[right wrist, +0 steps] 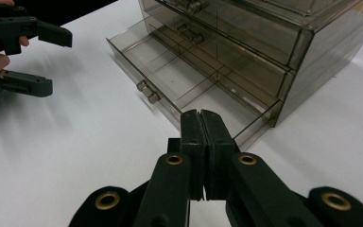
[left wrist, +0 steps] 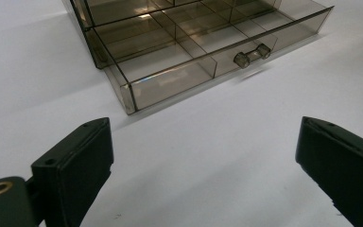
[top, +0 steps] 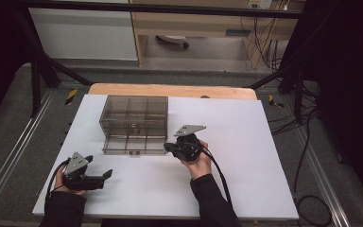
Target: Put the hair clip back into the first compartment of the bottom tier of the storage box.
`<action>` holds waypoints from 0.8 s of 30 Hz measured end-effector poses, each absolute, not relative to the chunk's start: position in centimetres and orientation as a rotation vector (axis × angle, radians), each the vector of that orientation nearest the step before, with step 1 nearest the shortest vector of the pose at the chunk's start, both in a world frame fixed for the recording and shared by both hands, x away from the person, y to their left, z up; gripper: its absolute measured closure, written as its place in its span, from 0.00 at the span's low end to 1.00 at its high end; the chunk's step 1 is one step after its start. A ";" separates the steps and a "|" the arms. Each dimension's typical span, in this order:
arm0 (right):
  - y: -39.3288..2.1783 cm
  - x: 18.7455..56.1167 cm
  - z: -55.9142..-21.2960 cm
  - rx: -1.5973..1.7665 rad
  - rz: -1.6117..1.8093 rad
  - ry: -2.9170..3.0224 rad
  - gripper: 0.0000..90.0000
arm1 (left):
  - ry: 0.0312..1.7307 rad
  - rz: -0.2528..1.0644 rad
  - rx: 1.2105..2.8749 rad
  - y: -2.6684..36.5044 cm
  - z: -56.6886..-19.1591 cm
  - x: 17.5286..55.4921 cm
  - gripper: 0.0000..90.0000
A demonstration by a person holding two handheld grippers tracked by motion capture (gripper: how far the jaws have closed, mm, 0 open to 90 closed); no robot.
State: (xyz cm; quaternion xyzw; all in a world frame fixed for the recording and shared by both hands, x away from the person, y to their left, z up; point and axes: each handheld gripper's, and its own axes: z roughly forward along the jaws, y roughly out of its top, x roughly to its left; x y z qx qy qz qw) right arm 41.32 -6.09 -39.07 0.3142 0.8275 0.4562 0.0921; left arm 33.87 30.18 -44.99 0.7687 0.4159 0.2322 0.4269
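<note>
A white board [top: 246, 179] is laid over a wooden tabletop [top: 170, 90], whose far edge is left exposed. Black frame bars [top: 42, 66] are seen crossing at the left and right, with a horizontal bar along the top. Grey floor mats [top: 9, 132] are laid on both sides. Black cables [top: 307, 156] are trailed across the floor at the right, one coiled near the bottom corner. Yellow-black markers [top: 71, 96] are set near the table's far corners. A white cabinet [top: 85, 33] is placed beyond.
</note>
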 end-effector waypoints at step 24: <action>-2.8 42.7 -38.8 0.919 1.359 2.454 0.99 | 1.039 0.572 1.921 30.2 -45.0 33.9 0.05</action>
